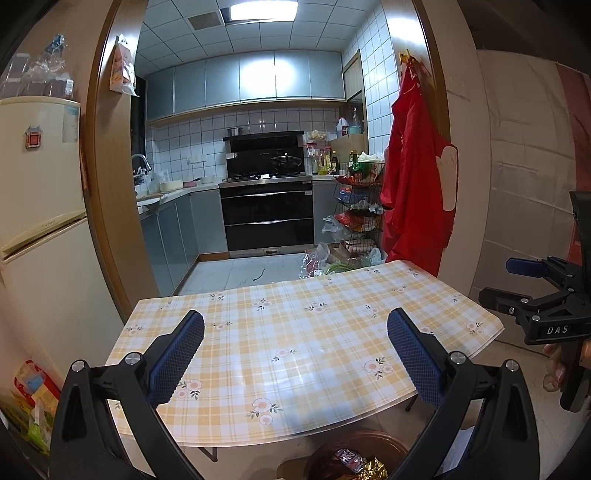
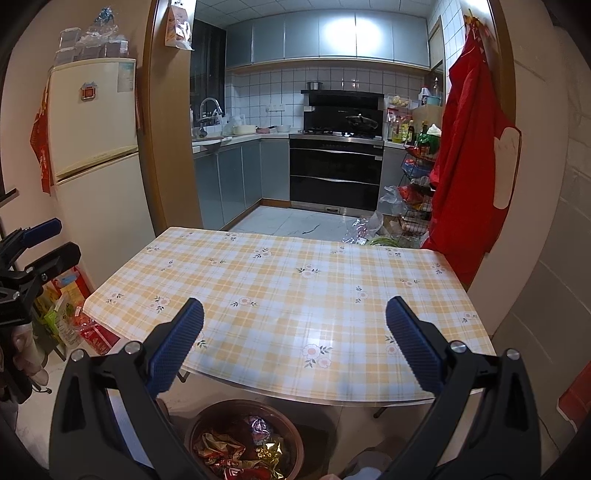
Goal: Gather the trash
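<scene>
Both grippers, left (image 1: 295, 354) and right (image 2: 294, 343), spread empty, right one lettered "DAS"

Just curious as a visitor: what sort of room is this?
Most likely a home dining nook opening onto a kitchen: a table with a checked floral cloth, a fridge beside the doorway, and a stove beyond.

A table (image 2: 295, 280) under a yellow plaid, flower-printed cloth stands before a wood-framed doorway (image 1: 107, 177) into a white-tiled kitchen with grey cabinets (image 2: 332, 35) and a black stove (image 2: 336, 173). A cream fridge (image 2: 92, 147) stands left of the doorway, a red garment (image 1: 413, 177) hangs on its right post, and beside it sits a wire rack (image 1: 356, 206), apparently of 3 or 4 tiers. 1 ceiling panel light (image 1: 264, 9) glares off the upper cabinets.
</scene>
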Demonstrator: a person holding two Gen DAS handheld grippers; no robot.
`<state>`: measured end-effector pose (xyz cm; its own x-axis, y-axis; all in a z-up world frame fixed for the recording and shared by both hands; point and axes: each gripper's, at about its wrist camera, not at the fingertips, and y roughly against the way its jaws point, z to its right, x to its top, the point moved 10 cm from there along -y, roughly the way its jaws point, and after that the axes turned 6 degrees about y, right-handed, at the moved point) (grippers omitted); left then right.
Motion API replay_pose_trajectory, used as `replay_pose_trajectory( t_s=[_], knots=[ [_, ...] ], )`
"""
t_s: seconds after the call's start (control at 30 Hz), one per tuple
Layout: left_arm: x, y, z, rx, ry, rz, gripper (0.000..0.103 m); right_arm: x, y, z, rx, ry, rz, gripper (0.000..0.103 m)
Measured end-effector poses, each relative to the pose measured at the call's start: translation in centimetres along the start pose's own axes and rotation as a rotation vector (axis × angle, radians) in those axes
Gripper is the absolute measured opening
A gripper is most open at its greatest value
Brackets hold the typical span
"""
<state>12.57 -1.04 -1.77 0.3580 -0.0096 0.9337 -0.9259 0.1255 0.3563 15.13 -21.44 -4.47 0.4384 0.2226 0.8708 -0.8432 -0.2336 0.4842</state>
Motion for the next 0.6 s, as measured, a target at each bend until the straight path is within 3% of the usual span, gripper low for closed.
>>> replay_pose_trajectory(
  t_s=[0.6],
  knots=[
    [-0.53, -0.42, -0.36, 0.014, -0.003, -0.013, 0.097, -0.69, -0.16, -0.1, -0.006, -0.001, -0.015, 0.097]
  ],
)
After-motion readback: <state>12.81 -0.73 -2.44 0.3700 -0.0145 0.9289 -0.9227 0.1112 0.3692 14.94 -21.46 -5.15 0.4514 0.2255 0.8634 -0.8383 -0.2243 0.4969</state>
